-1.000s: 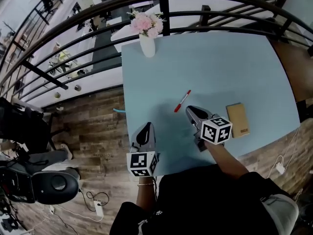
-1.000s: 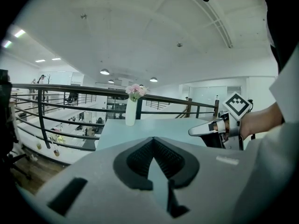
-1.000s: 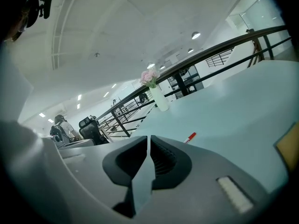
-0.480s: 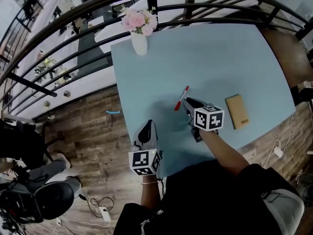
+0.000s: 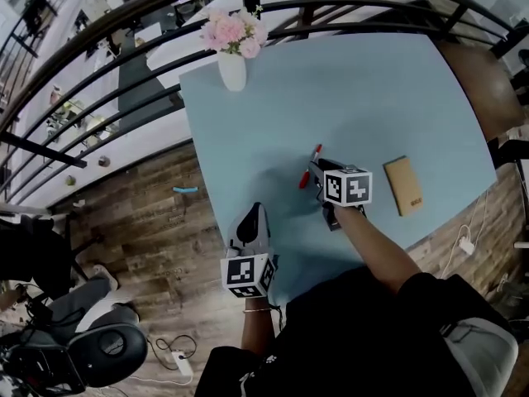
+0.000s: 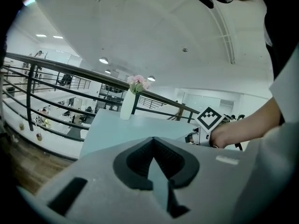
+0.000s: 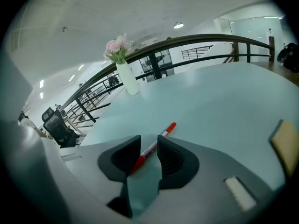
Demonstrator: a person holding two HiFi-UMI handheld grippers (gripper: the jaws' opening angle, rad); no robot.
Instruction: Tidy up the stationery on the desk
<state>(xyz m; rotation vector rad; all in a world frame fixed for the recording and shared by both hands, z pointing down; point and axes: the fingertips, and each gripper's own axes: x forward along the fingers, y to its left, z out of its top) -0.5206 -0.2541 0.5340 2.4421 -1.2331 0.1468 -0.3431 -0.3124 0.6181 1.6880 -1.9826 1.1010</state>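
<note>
While the desk holds little, the step in hand is judged to be the pick-up of its one loose pen. Places are given from the vase at the far left corner.

The left gripper has its jaws fully together on nothing. It hovers at the desk edge nearest the person, on the vase's side, and is best kept there, out of the way.

The right gripper tilts down with its jaws part-way apart, having just been opening. Its tips straddle the pen, but the pads do not yet press it.

The pad lies flat, further from the vase than the pen and to the right, and should not be nudged.

The pen, red and white, lies flat and well apart from the vase, toward the person.

For a good grasp:
- Sink until the tips almost meet the desk.
- Keep the barrel centred between the pads.
- Close slowly, so the barrel cannot roll out.

In the earliest frame the right gripper stands short of the pen, further from the vase, with its tips not yet over it. Now it reaches the pen's near end. The left gripper, pad and pen show little change.
</note>
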